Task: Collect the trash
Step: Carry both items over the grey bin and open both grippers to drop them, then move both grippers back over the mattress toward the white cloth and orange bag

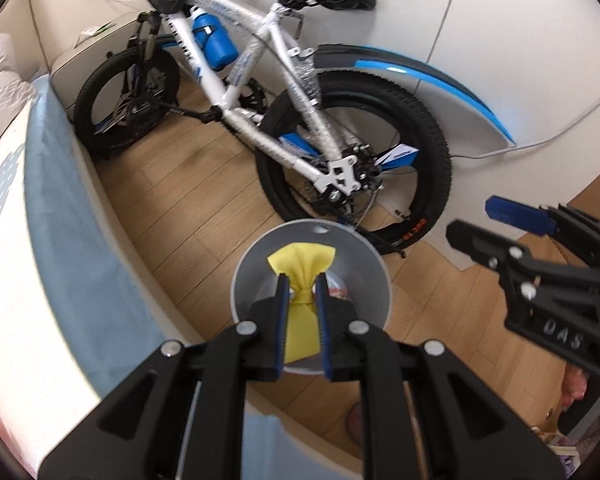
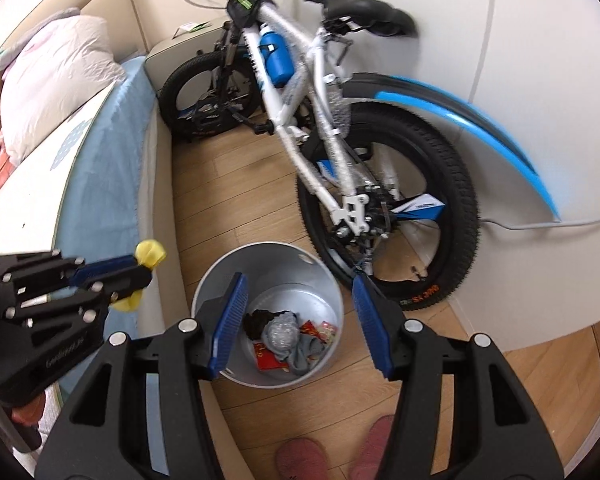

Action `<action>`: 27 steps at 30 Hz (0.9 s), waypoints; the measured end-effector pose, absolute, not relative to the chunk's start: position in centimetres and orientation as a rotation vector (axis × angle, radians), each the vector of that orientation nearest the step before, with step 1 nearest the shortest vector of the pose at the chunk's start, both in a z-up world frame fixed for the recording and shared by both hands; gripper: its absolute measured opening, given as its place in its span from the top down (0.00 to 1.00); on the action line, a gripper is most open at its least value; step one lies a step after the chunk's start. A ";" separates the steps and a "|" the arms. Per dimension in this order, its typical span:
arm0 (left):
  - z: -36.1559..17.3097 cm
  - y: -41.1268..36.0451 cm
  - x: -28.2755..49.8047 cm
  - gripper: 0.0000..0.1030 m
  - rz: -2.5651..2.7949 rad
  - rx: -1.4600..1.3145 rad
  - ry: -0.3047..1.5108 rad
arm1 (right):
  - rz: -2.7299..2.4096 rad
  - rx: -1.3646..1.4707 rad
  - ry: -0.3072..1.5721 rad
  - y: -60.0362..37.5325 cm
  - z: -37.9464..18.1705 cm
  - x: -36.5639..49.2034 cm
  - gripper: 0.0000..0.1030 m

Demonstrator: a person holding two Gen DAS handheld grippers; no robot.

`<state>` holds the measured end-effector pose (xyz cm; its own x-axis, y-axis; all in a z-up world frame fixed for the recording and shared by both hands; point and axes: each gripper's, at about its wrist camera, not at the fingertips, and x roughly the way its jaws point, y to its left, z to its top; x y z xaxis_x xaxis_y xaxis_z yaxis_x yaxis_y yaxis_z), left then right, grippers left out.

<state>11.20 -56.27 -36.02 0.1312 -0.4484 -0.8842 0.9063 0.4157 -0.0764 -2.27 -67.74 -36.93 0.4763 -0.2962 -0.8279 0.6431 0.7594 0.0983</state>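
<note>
My left gripper (image 1: 301, 286) is shut on a crumpled yellow wrapper (image 1: 301, 264) and holds it above the grey metal bin (image 1: 364, 264) on the wood floor. In the right wrist view the left gripper (image 2: 140, 276) with the yellow wrapper (image 2: 151, 254) hangs at the left, beside the bed edge and left of the bin (image 2: 216, 276). The bin holds trash (image 2: 288, 336): red packets, a grey cloth, clear plastic, something dark. My right gripper (image 2: 298, 308) is open and empty above the bin; it also shows in the left wrist view (image 1: 484, 220).
A white and blue bicycle (image 2: 312, 128) leans on the wall just behind the bin. A bed with a blue sheet (image 2: 100, 184) runs along the left. Pink slippers (image 2: 340, 452) lie on the floor near me. A grey cable (image 2: 540, 224) runs along the wall.
</note>
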 end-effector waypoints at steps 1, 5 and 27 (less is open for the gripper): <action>-35.9 -56.9 11.0 0.80 -1.078 0.558 1.005 | -0.605 0.427 0.902 -67.8 -36.7 -2.7 0.49; -35.2 -58.3 10.1 0.33 -1.119 0.539 0.972 | -0.635 0.436 0.887 -68.2 -35.9 -4.1 0.49; -32.2 -44.4 13.0 0.33 -0.890 0.464 1.007 | -0.436 0.341 0.876 -57.0 -30.7 0.2 0.49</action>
